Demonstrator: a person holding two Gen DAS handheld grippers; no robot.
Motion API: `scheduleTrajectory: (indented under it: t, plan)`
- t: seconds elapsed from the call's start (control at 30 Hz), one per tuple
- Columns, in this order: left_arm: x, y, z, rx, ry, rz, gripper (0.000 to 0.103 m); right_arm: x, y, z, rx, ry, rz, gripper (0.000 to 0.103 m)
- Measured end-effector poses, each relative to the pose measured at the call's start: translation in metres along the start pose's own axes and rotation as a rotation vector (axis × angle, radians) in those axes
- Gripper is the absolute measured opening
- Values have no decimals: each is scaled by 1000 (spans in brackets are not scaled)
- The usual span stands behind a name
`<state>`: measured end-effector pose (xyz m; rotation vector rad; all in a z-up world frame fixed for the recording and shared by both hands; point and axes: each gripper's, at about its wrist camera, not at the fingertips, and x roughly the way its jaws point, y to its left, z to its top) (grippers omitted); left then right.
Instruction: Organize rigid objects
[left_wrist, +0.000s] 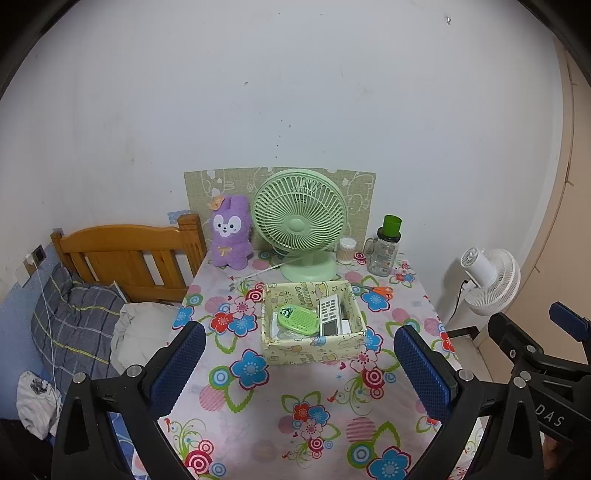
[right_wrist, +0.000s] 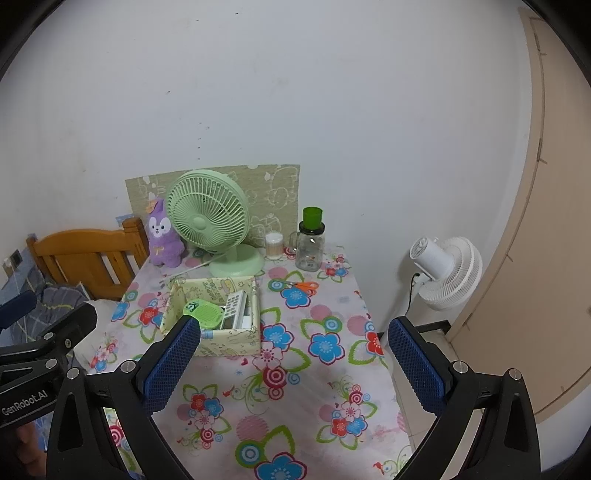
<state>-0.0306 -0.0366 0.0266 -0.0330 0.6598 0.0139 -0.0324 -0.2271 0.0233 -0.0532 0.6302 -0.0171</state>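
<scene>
A pale yellow cartoon-print box (left_wrist: 314, 347) (right_wrist: 229, 343) stands mid-table on the flowered cloth (left_wrist: 295, 406). Inside lie a green round-cornered case with a panda sticker (left_wrist: 298, 320) (right_wrist: 205, 313) and a white remote (left_wrist: 330, 314) (right_wrist: 233, 309). Orange-handled scissors (left_wrist: 380, 291) (right_wrist: 303, 286) lie on the cloth behind the box to the right. My left gripper (left_wrist: 299, 369) hangs open over the near table, short of the box, nothing between its fingers. My right gripper (right_wrist: 295, 365) is open too, its left finger (right_wrist: 173, 362) overlapping the box's front left corner in view.
At the table's back stand a purple plush rabbit (left_wrist: 231, 232), a green desk fan (left_wrist: 300, 221), a cotton-swab jar (left_wrist: 347, 250) and a clear bottle with a green cap (left_wrist: 386, 247). A wooden bed headboard (left_wrist: 125, 254) and bedding lie left; a white floor fan (left_wrist: 487, 280) stands right.
</scene>
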Motion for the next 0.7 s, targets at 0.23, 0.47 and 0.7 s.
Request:
scheduleTrajectory:
  t: [0.23, 0.47, 0.7]
  plan:
    - [1, 0, 0, -3, 3, 0, 103, 2, 0, 1, 5, 1, -1, 103]
    - [2, 0, 0, -2, 2, 0, 103, 4, 0, 1, 4, 4, 0, 103]
    - [8, -1, 1, 18, 9, -4, 103, 8, 3, 2, 4, 16, 1, 103]
